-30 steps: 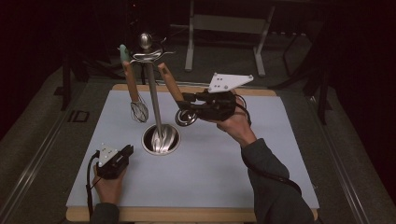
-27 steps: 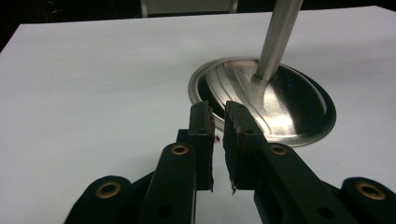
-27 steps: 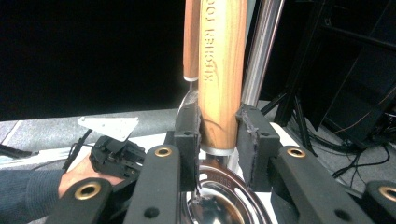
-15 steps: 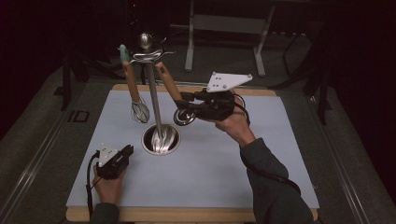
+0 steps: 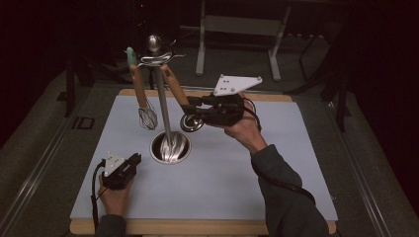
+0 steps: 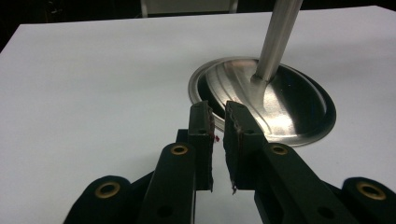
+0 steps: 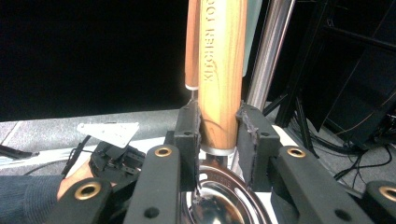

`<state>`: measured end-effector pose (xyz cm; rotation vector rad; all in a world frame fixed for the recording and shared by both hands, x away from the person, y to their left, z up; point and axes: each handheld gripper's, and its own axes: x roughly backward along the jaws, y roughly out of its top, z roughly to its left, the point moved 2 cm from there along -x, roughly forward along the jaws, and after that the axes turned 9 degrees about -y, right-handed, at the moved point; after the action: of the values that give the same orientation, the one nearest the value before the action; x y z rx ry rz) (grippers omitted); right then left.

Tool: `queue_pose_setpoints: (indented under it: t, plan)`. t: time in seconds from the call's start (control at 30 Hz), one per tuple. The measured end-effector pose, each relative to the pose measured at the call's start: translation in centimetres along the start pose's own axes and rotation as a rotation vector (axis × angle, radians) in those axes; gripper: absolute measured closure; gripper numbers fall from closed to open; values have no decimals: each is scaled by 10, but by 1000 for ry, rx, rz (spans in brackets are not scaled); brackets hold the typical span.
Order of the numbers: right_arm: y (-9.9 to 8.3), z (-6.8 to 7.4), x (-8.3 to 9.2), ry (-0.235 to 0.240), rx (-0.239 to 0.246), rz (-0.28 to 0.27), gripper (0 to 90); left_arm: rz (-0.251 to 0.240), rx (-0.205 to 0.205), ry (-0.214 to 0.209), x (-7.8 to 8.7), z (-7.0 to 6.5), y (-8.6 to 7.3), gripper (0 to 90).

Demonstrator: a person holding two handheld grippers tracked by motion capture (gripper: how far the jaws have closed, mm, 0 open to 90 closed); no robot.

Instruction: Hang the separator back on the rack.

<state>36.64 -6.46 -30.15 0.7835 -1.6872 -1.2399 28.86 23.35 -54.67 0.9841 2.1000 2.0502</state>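
Note:
A steel utensil stand (image 5: 163,106) rises from a round base (image 5: 170,147) on the white mat. A wooden-handled whisk (image 5: 147,117) hangs from its top hooks on the left. My right gripper (image 5: 190,104) is shut on the wooden handle (image 7: 219,70) of a ladle, just above its steel bowl (image 5: 190,122). The handle leans up toward the hooks, and both pads (image 7: 189,126) press its sides. My left gripper (image 5: 134,159) rests low on the mat in front of the base (image 6: 280,116). Its jaws (image 6: 217,114) stand a narrow gap apart with nothing between them.
The white mat (image 5: 237,177) lies on a wooden board with open room at the right and front. The stand's pole (image 7: 268,60) runs close behind the held handle. Dark floor, a metal frame (image 5: 237,29) and cables lie beyond the far edge.

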Motion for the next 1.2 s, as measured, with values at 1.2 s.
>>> queue_pose_setpoints:
  t: [1.2]
  plan:
    - [0, -4, -14, -42, -28, 21, 709, 0, 1, 1, 0, 0, 0, 814]
